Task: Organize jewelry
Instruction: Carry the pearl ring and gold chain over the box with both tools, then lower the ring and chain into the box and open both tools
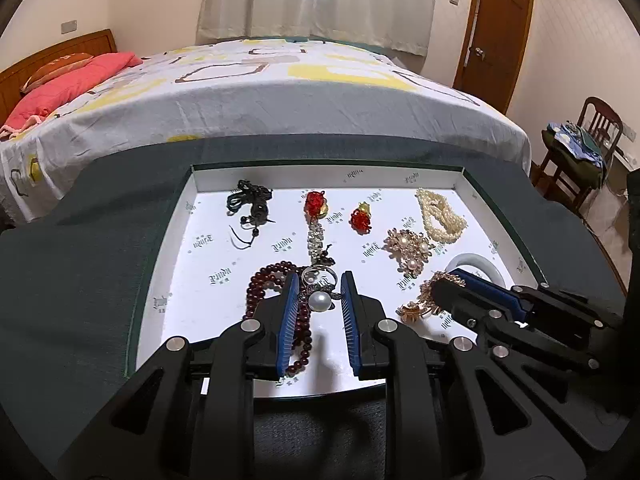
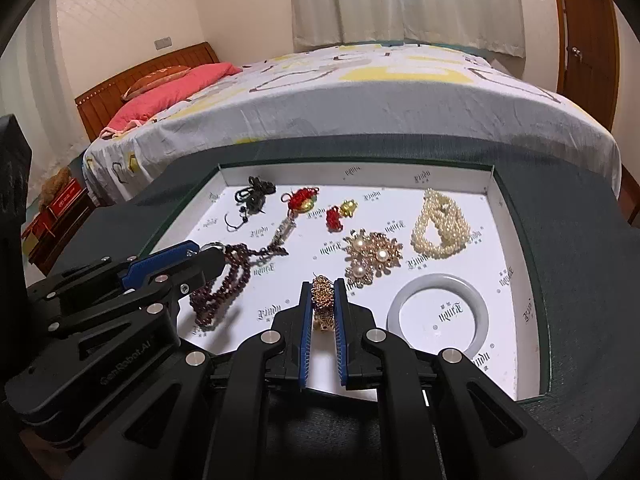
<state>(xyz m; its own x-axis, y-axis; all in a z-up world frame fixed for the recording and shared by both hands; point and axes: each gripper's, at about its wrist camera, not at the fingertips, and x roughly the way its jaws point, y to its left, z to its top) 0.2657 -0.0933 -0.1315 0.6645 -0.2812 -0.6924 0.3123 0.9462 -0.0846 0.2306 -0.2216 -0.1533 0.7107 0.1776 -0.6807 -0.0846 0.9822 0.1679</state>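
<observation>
Two pieces are in hand over the white tray [image 1: 460,178]. The right claw [image 2: 323,308] is clamped tight on a gold chain ornament [image 2: 323,300], which stands between its pads with its long axis along the fingers, just above the tray floor beside the grey ring [image 2: 440,314]. The left claw [image 1: 319,304], jaws narrowly parted, brackets a pearl brooch [image 1: 319,301]; whether the pads actually press it I cannot tell. It hangs over the dark red bead strand [image 1: 260,296], so the left is nearer those beads.
</observation>
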